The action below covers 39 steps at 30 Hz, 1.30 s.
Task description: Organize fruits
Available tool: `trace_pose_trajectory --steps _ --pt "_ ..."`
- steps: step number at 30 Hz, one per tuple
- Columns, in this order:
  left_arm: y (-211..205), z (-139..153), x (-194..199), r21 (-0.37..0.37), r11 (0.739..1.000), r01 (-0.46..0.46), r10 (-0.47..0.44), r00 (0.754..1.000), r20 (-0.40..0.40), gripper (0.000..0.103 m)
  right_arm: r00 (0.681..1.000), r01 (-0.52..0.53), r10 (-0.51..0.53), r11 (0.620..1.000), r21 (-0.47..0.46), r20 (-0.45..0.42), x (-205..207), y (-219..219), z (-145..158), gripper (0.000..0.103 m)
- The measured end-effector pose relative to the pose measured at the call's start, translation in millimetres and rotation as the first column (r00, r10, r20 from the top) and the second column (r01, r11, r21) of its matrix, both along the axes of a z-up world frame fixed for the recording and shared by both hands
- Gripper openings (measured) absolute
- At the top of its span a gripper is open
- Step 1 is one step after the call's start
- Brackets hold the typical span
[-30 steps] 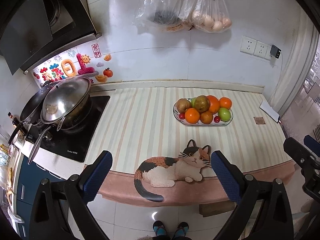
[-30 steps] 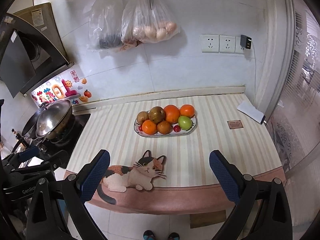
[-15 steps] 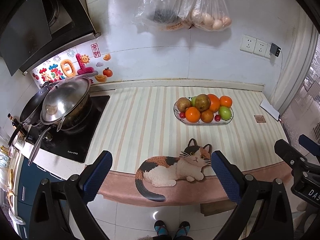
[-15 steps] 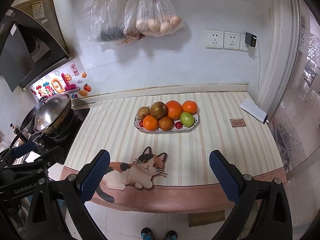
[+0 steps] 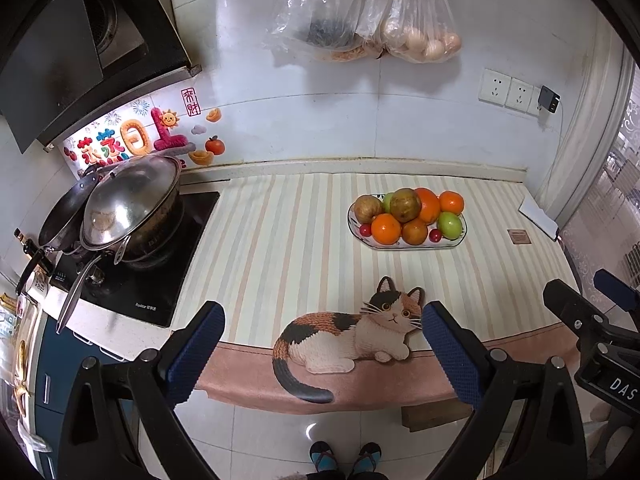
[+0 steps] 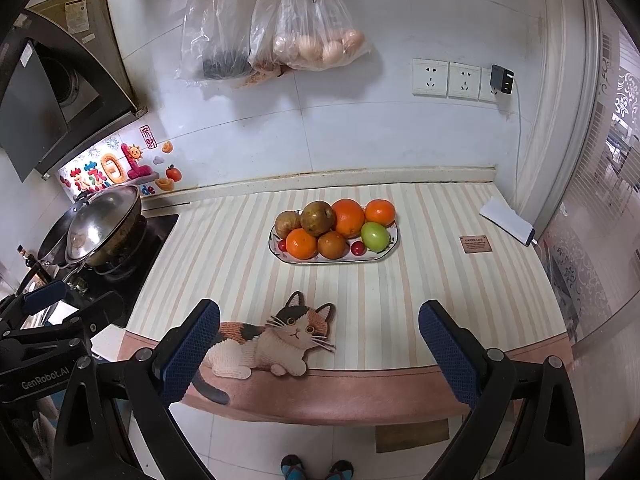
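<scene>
An oval white plate [image 5: 460,239] [image 6: 394,240] heaped with several fruits stands on the striped counter mat: oranges [image 5: 386,229] [image 6: 348,217], brown pears [image 6: 317,218], a green fruit [image 5: 450,224] [image 6: 375,236] and small red ones [image 6: 357,247]. My left gripper [image 5: 322,338] is open and empty, held off the counter's front edge. My right gripper [image 6: 319,334] is open and empty too, in front of the edge, short of the plate. A cat picture [image 5: 352,330] [image 6: 272,340] on the mat lies between each gripper's fingers.
A lidded wok [image 5: 128,204] [image 6: 100,224] sits on a black hob at the left. Plastic bags [image 6: 312,36] hang on the back wall. A white card [image 6: 506,220] and a small brown tag [image 6: 475,244] lie at the right. The floor and shoes [image 6: 316,470] are below.
Both grippers have drifted a little nearer the counter; the plate looks slightly larger in the right wrist view. Both stay open. The fruits have not moved.
</scene>
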State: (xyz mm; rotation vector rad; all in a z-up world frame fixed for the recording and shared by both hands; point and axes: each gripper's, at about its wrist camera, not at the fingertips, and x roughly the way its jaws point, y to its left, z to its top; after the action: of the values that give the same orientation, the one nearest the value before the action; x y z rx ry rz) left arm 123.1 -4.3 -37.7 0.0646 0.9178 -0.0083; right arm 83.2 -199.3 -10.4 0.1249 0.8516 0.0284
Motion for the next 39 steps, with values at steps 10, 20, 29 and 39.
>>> trace_pose_trajectory --steps 10,20,29,39 --pt "0.5 0.7 0.3 -0.002 1.000 -0.002 0.002 1.000 0.001 0.101 1.000 0.001 -0.001 1.000 0.000 0.002 1.2 -0.4 -0.9 0.102" --pt "-0.4 0.7 -0.4 -0.004 1.000 0.002 -0.002 1.000 0.000 0.101 1.000 0.004 -0.004 1.000 0.003 0.002 -0.8 1.5 -0.5 0.102" --pt "-1.0 2.6 -3.0 -0.005 1.000 0.001 -0.001 1.000 0.006 0.101 1.000 0.006 -0.006 1.000 0.004 0.009 -3.9 2.9 1.4 0.102" --pt "-5.4 6.1 -8.6 -0.001 1.000 0.001 -0.001 1.000 0.007 0.101 1.000 0.002 -0.002 1.000 0.004 0.012 -6.6 3.1 3.7 0.102"
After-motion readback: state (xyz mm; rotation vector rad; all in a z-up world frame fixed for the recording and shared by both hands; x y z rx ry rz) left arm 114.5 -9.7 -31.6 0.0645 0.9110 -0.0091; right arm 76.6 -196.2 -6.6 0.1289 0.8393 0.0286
